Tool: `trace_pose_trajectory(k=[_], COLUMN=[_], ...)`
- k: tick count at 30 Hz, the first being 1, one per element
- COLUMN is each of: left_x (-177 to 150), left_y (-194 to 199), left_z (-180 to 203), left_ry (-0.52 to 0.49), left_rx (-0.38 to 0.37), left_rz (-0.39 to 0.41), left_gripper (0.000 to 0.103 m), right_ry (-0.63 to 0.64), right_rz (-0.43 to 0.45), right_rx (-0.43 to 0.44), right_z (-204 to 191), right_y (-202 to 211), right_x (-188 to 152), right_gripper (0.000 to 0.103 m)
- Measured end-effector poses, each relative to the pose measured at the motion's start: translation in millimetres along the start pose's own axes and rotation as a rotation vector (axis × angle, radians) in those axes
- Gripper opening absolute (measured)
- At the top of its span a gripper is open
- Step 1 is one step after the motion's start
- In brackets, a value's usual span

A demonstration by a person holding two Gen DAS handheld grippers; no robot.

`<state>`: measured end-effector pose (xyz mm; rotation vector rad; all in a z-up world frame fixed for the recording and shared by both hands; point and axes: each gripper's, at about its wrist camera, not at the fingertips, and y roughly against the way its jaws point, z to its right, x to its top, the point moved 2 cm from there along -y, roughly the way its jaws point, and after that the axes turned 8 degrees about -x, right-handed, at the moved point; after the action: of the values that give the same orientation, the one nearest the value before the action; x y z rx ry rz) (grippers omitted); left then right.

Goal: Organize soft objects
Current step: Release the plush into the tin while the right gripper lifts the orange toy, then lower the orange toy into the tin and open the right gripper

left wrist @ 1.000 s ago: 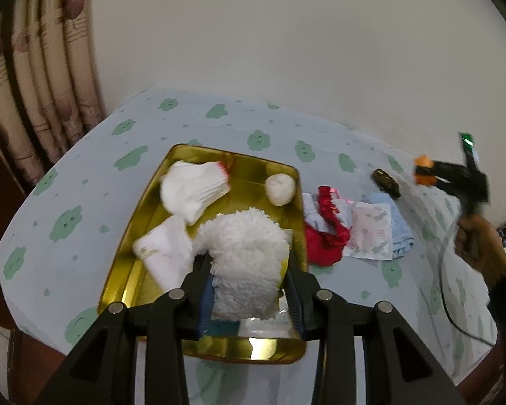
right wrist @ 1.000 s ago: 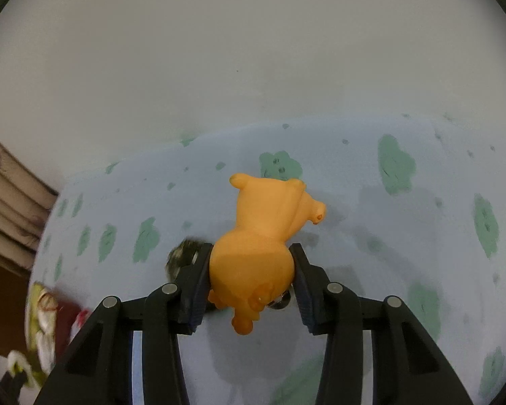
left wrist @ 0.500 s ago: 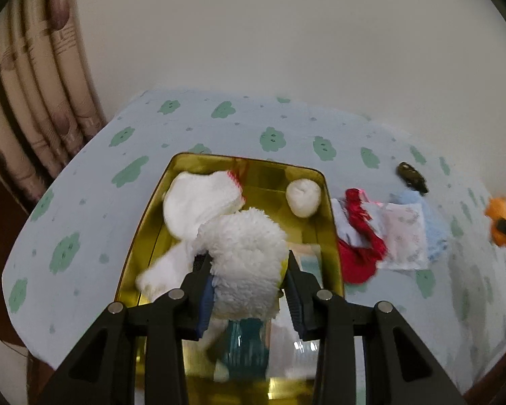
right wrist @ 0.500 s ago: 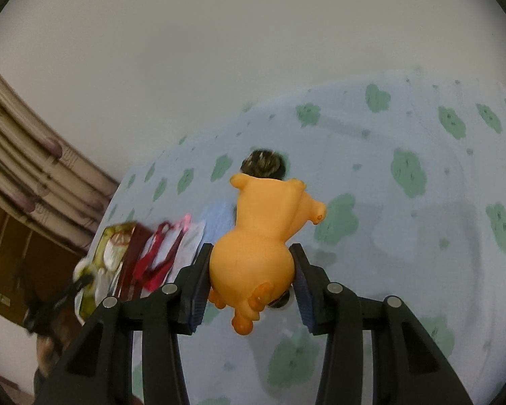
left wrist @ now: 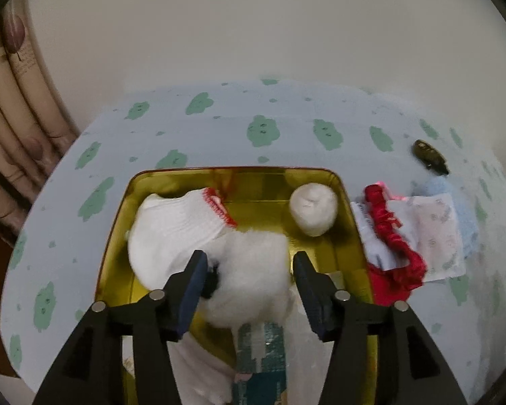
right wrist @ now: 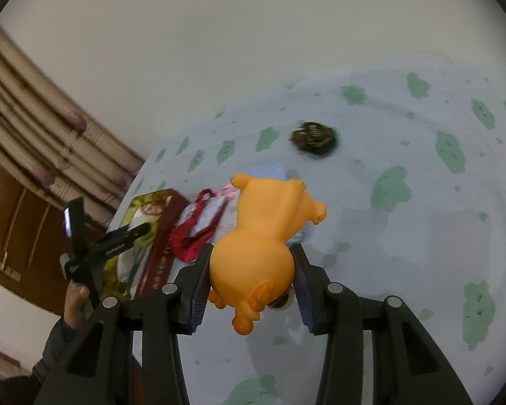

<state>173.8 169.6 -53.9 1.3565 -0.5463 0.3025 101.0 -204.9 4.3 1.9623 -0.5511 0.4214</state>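
left gripper [left wrist: 249, 270]: over gold tray [left wrist: 118, 222], jaws opening, white fluffy toy [left wrist: 253, 276] between them, pads off it
fluffy toy: in tray, beside white sock [left wrist: 175, 222] and white ball [left wrist: 314, 210]
red cloth [left wrist: 393, 246]: on table [left wrist: 286, 128] just right of tray
right gripper [right wrist: 251, 278]: pinching orange rubber toy [right wrist: 263, 246] above table, tray off to its left
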Motion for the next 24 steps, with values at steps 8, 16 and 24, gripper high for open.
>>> trace_pose_trajectory(k=[8, 16, 24], left_x=[-2.0, -7.8, -64.0], left_y=[35.3, 59.4, 109.0], left_z=[-15.6, -18.0, -9.9], left_ry=[0.09, 0.057, 0.102], left_rx=[0.055, 0.092, 0.064], left_rz=[0.064, 0.09, 0.127], left_gripper=[0.058, 0.068, 0.068], right_ry=[0.104, 0.233, 0.334], right_rz=[-0.002, -0.028, -0.113], right_rx=[0.072, 0.15, 0.204], right_z=[-55.1, -125.9, -188.1], right_y=[-3.2, -28.0, -75.2], right_x=[8.3, 13.8, 7.6], right_gripper=[0.042, 0.042, 0.043])
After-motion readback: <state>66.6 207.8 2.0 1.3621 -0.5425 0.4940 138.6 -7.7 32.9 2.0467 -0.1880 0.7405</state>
